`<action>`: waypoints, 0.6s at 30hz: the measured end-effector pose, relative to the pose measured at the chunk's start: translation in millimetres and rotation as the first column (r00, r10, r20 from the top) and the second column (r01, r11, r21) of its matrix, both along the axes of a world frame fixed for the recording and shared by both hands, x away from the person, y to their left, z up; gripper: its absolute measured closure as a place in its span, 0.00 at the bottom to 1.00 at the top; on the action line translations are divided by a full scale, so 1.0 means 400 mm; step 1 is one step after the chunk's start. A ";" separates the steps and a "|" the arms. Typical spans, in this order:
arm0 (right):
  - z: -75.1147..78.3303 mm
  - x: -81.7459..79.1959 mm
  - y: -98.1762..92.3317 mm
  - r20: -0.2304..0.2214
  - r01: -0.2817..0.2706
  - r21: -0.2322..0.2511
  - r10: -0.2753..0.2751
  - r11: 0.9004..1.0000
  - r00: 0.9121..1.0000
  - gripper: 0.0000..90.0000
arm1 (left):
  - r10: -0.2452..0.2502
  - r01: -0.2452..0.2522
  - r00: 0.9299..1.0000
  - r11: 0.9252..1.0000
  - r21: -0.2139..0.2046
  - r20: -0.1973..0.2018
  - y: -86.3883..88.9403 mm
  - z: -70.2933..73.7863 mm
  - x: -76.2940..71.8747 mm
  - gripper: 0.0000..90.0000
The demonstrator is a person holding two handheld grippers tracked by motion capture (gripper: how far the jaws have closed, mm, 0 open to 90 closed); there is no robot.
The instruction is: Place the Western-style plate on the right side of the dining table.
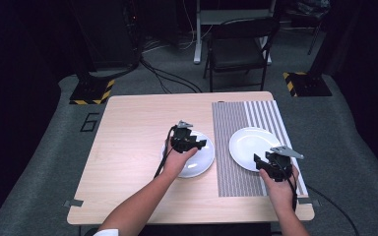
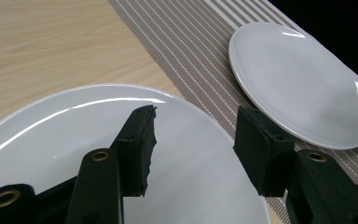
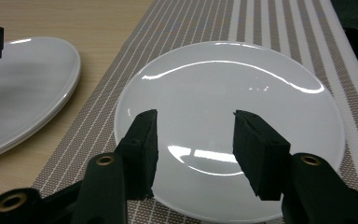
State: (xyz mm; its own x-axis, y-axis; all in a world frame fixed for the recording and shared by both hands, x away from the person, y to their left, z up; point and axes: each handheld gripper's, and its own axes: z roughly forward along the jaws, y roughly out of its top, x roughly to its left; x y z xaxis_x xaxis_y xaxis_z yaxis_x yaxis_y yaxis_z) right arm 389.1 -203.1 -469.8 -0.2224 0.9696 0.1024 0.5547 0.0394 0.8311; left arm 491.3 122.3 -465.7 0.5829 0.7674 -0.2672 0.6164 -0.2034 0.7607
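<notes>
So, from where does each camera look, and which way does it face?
High view: sits above the person's side, looks forward and down on the table; both forearms, left gripper, right gripper.
Left gripper view: rides that gripper, looks over the left plate toward the striped mat; two open jaws.
Right gripper view: looks over the right plate; two open jaws.
Shared: both plates appear in all three views.

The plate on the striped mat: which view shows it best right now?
The right gripper view: the plate on the striped mat lies nearly whole and close there, its near edge behind the right gripper. The high view shows it small, partly covered. The left gripper view shows it far off and foreshortened.
</notes>
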 end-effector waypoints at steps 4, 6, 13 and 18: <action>-0.001 0.001 0.018 -0.015 -0.032 -0.002 0.031 1.000 0.999 0.55 | 0.026 -0.026 1.000 1.000 -0.008 -0.007 0.046 -0.008 -0.010 0.53; -0.002 0.002 0.028 -0.018 -0.049 -0.003 0.049 0.999 0.999 0.55 | 0.040 -0.040 0.999 0.999 -0.011 -0.008 0.072 -0.012 -0.018 0.53; -0.007 0.009 0.067 -0.022 -0.120 -0.012 0.119 0.993 0.993 0.55 | 0.089 -0.089 0.996 0.996 0.006 -0.007 0.170 -0.032 -0.055 0.53; -0.015 0.014 0.097 -0.026 -0.172 -0.033 0.171 0.985 0.985 0.55 | 0.125 -0.124 0.992 0.992 0.025 -0.011 0.227 -0.048 -0.077 0.53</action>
